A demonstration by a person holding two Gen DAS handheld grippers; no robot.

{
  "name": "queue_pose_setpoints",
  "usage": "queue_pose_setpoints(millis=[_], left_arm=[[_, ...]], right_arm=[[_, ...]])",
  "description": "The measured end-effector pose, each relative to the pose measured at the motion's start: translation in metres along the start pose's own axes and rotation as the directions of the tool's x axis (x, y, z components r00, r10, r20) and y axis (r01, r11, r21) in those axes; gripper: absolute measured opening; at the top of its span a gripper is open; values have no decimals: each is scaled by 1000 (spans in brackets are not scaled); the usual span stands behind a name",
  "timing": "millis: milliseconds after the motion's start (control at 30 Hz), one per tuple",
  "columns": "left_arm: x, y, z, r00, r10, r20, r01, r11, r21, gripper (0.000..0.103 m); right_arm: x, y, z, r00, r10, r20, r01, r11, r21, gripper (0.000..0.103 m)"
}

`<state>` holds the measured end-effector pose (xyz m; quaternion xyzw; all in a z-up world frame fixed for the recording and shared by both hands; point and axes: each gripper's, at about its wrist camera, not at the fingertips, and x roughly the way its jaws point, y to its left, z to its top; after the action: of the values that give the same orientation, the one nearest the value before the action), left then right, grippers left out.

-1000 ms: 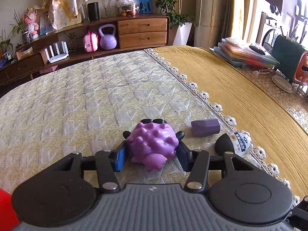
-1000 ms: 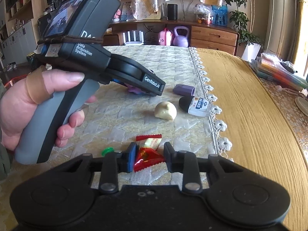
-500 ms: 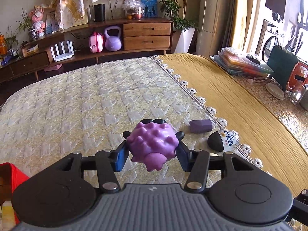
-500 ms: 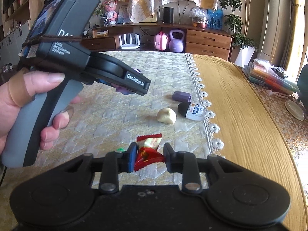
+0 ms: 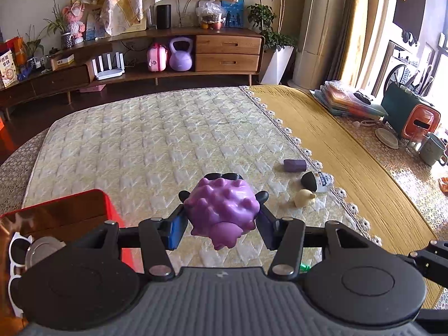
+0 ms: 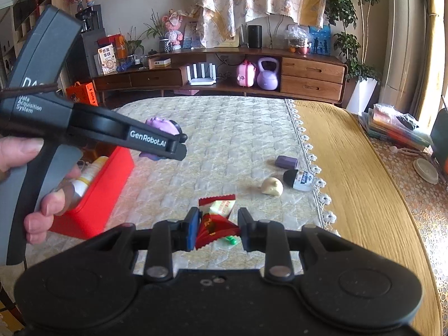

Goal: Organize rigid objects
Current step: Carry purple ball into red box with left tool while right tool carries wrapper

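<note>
The left hand-held gripper (image 5: 221,225) is grasping the purple spiky toy (image 5: 222,210) across its knobbly sides, above the bed near the red box (image 5: 84,207); it looks light and stiff. The right hand-held gripper (image 6: 219,229) is pinching a crinkly, slippery red snack packet (image 6: 214,225).

Right gripper (image 6: 218,228): its jaws are pinching a red snack packet (image 6: 214,224), which is hanging clear above the quilted cover (image 6: 224,128).
Left gripper (image 6: 170,140): a hand (image 6: 42,190) is holding it up at the left, and it is gripping a purple spiky toy (image 6: 161,124).
Red box (image 6: 109,179): sitting under the left gripper, holding a pale yellow tube (image 6: 89,173).
Loose items: a cream lump (image 6: 272,186), a black-capped small bottle (image 6: 299,179) and a purple block (image 6: 286,162) are lying near the lace edge.
Under the packet: something small and green (image 6: 231,240) is showing, too small to identify.
</note>
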<state>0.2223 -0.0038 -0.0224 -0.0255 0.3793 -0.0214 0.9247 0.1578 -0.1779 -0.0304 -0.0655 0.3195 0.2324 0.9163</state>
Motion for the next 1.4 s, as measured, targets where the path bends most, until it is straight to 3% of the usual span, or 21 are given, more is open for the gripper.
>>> queue_pose_setpoints(millis=[400,733,1033,1400], left_arm=[[-69,50,-30,1000,13,22,-13,1000,-24,53],[-105,109,-45,994,94,59,-89,993,-82,53],[-104,155,-61,991,132,19,-129,985,-118,53],[-80,191,-79,991,111,-73,-120,984,-134,53]], right_arm=[[-23,47,13,998,57,36,-55,997,-53,29],[-11,102,23,991,131,14,-128,984,-122,29],[13,144,35,981,194,-14,-194,967,-164,29],[62,187,38,963,254,-95,-271,922,-278,29]])
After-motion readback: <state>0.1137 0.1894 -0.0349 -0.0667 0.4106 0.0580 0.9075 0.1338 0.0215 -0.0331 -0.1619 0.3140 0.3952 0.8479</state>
